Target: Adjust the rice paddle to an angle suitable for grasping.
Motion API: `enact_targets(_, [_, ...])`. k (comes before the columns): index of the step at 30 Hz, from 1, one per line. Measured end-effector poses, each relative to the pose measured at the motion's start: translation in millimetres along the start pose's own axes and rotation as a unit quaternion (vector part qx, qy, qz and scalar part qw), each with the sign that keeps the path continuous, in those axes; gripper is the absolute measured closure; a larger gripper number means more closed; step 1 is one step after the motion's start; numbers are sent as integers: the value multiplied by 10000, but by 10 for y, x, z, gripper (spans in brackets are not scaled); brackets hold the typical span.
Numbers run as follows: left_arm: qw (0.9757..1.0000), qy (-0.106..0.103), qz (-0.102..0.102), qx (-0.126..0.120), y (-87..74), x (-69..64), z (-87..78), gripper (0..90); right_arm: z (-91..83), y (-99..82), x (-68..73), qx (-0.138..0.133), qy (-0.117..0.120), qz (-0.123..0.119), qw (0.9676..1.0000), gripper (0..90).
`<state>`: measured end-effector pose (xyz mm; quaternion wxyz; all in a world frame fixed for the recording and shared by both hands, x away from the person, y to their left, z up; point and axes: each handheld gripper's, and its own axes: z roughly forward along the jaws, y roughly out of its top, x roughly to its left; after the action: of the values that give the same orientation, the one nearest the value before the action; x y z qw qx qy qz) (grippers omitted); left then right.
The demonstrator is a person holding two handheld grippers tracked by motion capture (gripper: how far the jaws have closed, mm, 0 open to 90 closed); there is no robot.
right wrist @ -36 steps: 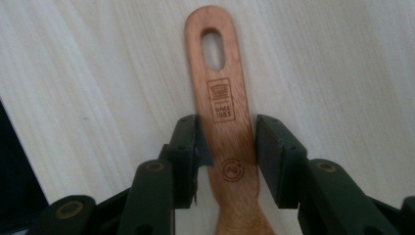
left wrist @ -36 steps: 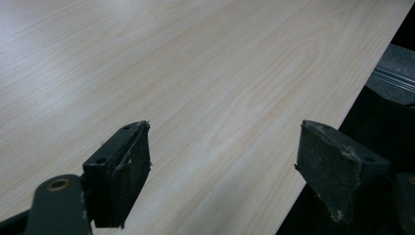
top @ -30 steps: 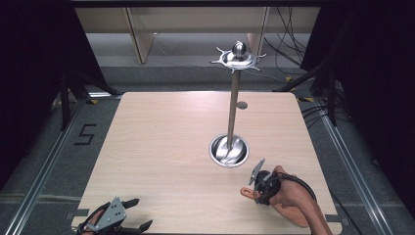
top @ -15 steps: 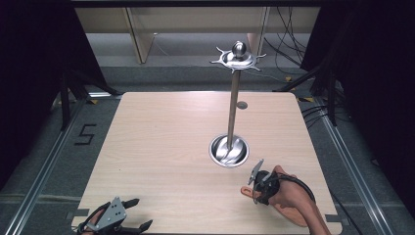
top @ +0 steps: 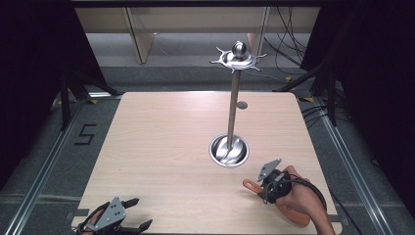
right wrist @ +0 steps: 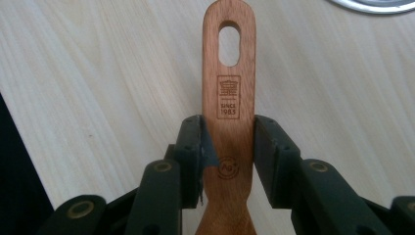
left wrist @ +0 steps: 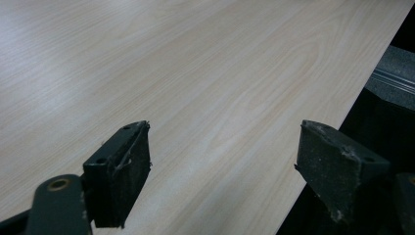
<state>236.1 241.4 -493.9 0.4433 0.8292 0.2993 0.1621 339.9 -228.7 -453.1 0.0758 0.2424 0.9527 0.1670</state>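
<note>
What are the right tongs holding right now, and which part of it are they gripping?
The right tongs are shut on a wooden spatula, pads pressing the two edges of its handle, a little below the hanging hole at the end.

Your left gripper [left wrist: 222, 161] hovers with its two black jaws spread wide over the pale wood-grain table [left wrist: 195, 73], nothing between them, the table's edge at right.

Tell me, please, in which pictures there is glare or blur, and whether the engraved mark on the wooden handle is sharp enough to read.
High view: bright glare on the steel stand's base and a pale sheen on the far table. Left gripper view: the open left gripper is slightly soft and the far tabletop is washed out. Right gripper view: the wooden spatula handle is sharp, and "SINCE 1985" is readable.
</note>
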Motion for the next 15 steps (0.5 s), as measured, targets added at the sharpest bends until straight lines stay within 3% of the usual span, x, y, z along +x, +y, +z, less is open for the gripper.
enact_targets(3, [9999,66,99,83,2,12,-8,198,-62,-21,2,-152,-36,1,9999,664])
enact_targets(4, [9999,81,60,-3,-4,6,0,198,-114,-39,-18,-324,-129,-12,9994,664])
enact_targets(6, [9999,35,-28,-94,-1,-8,5,198,-138,-45,-13,-362,-175,71,9992,664])
enact_targets(8, [9999,53,77,-67,3,-1,-3,198,-208,-58,-22,-448,-244,46,9987,664])
enact_targets(9, [9999,47,81,-54,3,0,-5,198,-249,-61,-4,-433,-290,176,9985,664])
enact_targets(12, [9999,40,78,-126,-1,9,9,198,-335,-68,-14,-682,-373,159,9968,671])
enact_targets(13, [9998,45,202,6,5,29,-11,198,-356,-71,-19,-791,-389,113,9960,670])
enact_targets(14, [9998,31,199,-20,5,31,-9,198,-380,-70,-18,-832,-501,115,9952,670])
enact_targets(15, [9999,40,83,-106,1,14,1,198,-391,-66,-21,-860,-368,109,9956,671])
